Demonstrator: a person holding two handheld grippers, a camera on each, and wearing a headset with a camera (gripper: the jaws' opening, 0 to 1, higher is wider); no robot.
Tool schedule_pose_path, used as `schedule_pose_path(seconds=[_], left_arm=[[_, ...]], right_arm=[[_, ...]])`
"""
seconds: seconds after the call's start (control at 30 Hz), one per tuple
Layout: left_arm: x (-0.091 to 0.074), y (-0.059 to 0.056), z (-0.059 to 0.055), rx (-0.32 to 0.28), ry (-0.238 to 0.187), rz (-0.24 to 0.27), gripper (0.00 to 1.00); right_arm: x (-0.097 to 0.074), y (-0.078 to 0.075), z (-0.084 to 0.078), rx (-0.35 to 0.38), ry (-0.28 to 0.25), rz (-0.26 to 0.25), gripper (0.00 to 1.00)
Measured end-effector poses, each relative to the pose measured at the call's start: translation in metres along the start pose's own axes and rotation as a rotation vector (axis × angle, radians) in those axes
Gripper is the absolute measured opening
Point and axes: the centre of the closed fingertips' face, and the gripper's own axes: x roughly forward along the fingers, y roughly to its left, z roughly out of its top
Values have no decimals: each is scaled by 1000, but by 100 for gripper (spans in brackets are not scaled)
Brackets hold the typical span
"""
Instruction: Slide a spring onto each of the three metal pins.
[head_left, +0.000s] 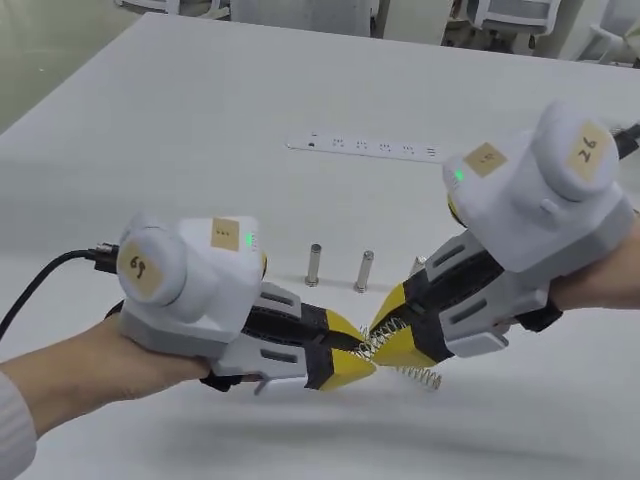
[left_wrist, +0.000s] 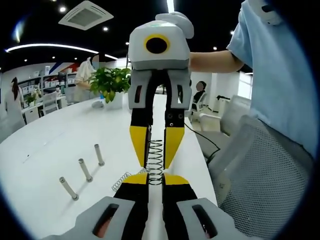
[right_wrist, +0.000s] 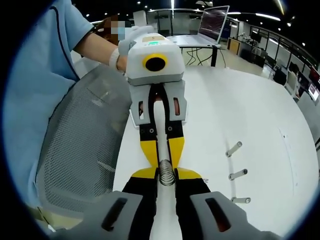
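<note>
Over the white table (head_left: 200, 130) my left gripper (head_left: 362, 358) and right gripper (head_left: 380, 338) meet tip to tip. A steel spring (head_left: 383, 332) spans the two pairs of yellow tips. In the left gripper view the spring (left_wrist: 155, 157) rises from my left gripper (left_wrist: 155, 177) into the right gripper (left_wrist: 156, 164), with both pairs of jaws pressed against it. The right gripper view looks down the spring (right_wrist: 166, 172), end-on in my right gripper (right_wrist: 166, 176). Two upright metal pins (head_left: 314, 265) (head_left: 364, 271) stand just behind the tips. All three pins (left_wrist: 85, 170) stand in a row.
A second spring (head_left: 420, 377) lies on the table under the right gripper. A white power strip (head_left: 370, 148) lies farther back. A cable (head_left: 40, 280) trails from the left gripper. A mesh chair (right_wrist: 80, 145) and the person's blue shirt (left_wrist: 280, 75) are at the table edge.
</note>
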Motion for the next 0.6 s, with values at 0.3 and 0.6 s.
schedule_pose_path(seconds=[0.3,0.6], left_arm=[[0,-1,-1,-9,-1,-3,1],[1,-3,-2,-6,5,-8,2]], right_arm=[[1,0,0,1,2,5,8],[2,0,-3,24,9,15,8]])
